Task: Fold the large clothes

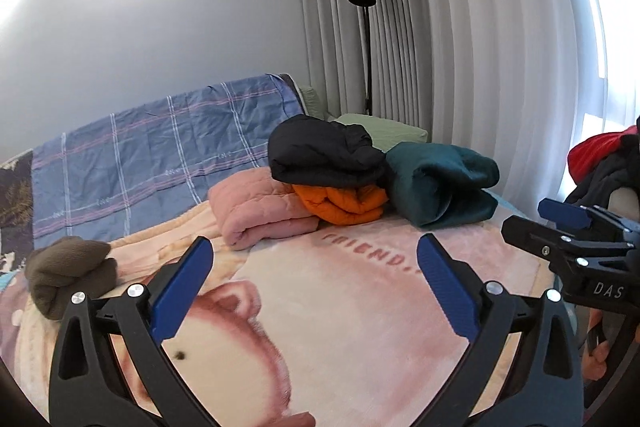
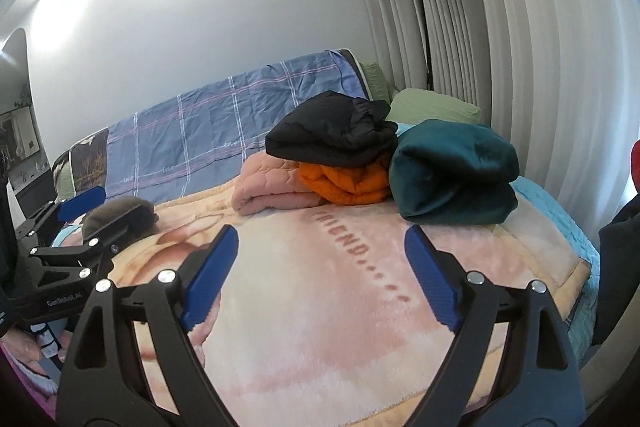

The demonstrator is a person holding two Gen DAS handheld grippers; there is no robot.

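Risk: both grippers, left gripper (image 1: 314, 285) and right gripper (image 2: 322, 277), hover with fingers spread and empty; a careless reach toward 12 o'clock could topple the folded black puffy jacket (image 2: 332, 133) off the orange quilted garment (image 2: 344, 185).

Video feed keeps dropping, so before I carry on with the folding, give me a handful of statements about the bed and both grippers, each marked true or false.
1. The left gripper is open with nothing between its jaws. True.
2. The right gripper is clamped on a garment. False: it is open and empty.
3. The black garment lies on top of the orange garment. True.
4. The teal garment lies spread flat across the blanket. False: it is folded into a bundle.
5. The brown bundle sits on the stack. False: it lies apart, beside the left gripper.
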